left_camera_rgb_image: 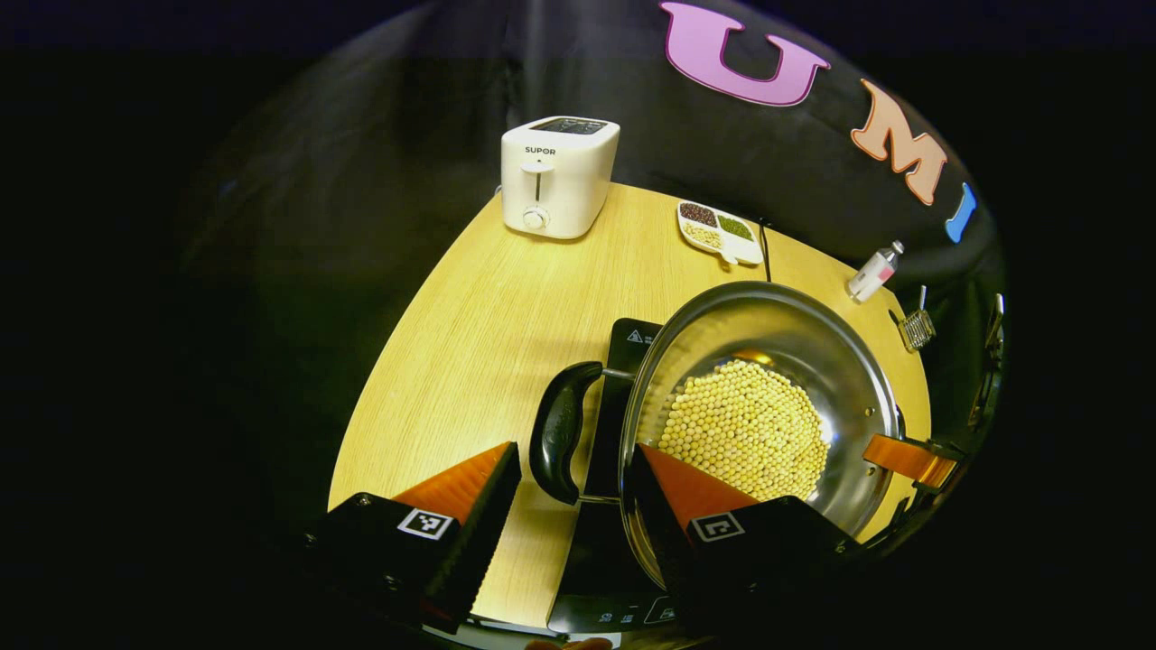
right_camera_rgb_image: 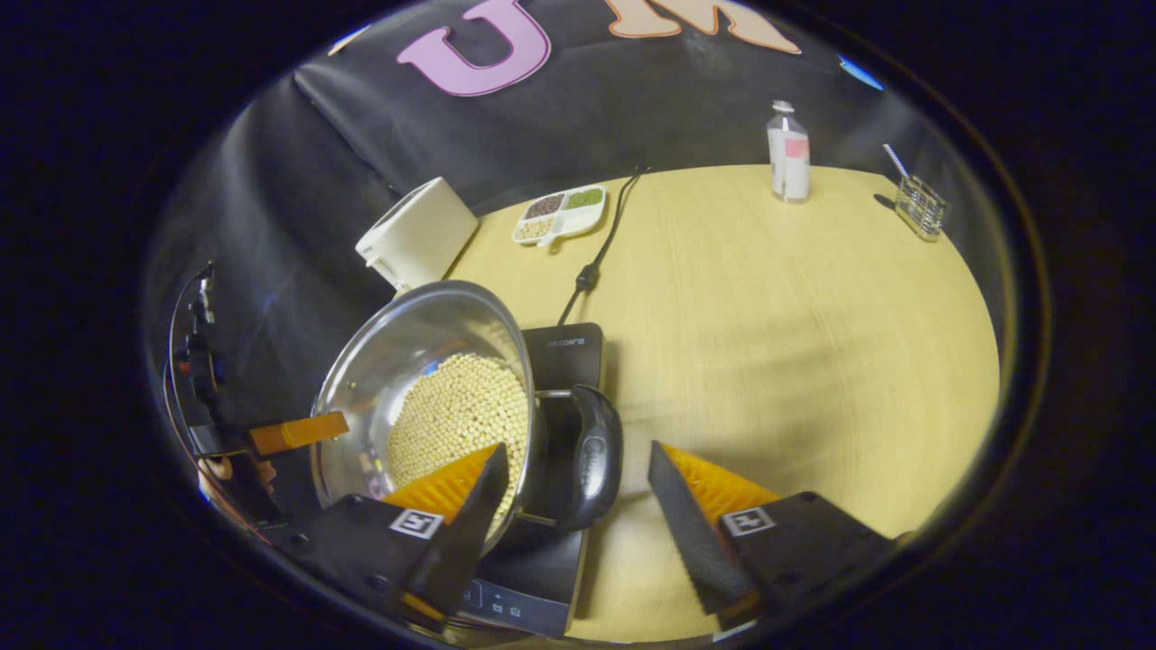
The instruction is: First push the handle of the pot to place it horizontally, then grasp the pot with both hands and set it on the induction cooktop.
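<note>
The pot (left_camera_rgb_image: 754, 406), loaded with pale beans (left_camera_rgb_image: 745, 429), sits over the induction cooktop (left_camera_rgb_image: 623, 361) on the counter (left_camera_rgb_image: 470, 316).

Left side: the left claw (left_camera_rgb_image: 571, 474) is wide open, its fingers straddling the left handle (left_camera_rgb_image: 558, 442) without pressing it.

Right side: the right claw (right_camera_rgb_image: 578, 478) is likewise wide open around the right handle (right_camera_rgb_image: 591, 456), gripping nothing.

Judgement: the pot appears placed or close to it. Before either claw leaves, confirm the base rests flat and centred on the cooktop. Draw both claws straight back off the handles, evenly, so the pot does not slide or tip the beans.
</note>
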The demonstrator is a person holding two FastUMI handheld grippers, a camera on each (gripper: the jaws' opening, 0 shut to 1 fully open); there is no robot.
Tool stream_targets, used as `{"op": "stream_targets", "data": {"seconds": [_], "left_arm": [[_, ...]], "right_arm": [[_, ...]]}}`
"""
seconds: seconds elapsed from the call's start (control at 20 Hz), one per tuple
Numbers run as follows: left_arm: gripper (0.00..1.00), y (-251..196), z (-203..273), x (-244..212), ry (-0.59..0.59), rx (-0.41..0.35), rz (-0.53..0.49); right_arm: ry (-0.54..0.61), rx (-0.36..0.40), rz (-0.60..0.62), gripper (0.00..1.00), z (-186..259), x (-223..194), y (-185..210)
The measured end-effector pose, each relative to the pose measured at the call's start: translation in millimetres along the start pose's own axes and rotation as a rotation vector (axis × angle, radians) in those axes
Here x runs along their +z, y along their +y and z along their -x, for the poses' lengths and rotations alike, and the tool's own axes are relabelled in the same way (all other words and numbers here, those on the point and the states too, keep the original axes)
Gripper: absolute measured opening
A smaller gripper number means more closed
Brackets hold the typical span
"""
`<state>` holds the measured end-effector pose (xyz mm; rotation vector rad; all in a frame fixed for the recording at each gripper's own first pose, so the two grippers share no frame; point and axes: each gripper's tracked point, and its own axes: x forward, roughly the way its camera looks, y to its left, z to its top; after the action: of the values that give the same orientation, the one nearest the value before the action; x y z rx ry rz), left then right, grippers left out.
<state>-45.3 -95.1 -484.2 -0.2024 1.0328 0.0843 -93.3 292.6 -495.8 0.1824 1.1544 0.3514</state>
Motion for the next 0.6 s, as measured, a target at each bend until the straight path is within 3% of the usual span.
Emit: {"op": "stream_targets", "data": {"seconds": [0.1, 0.3, 0.4, 0.6], "left_arm": [[0.81, 1.9, 2.6, 3.1, -0.022, 0.017, -0.006], [0.90, 10.7, 12.4, 12.0, -0.074, 0.099, -0.017], [0.92, 7.6, 21.7, 21.0, -0.137, 0.120, -0.034], [0.90, -12.3, 42.9, 32.1, -0.207, 0.146, -0.087]], "right_arm": [[-0.024, 0.006, -0.006, 1.00, 3.3, 2.5, -1.7], [-0.068, 0.028, -0.020, 1.00, 16.9, 6.8, -3.6], [-0.098, 0.041, -0.023, 0.94, 24.8, 10.2, -6.0], [-0.165, 0.029, -0.019, 1.00, 45.2, 21.6, -24.7]]}}
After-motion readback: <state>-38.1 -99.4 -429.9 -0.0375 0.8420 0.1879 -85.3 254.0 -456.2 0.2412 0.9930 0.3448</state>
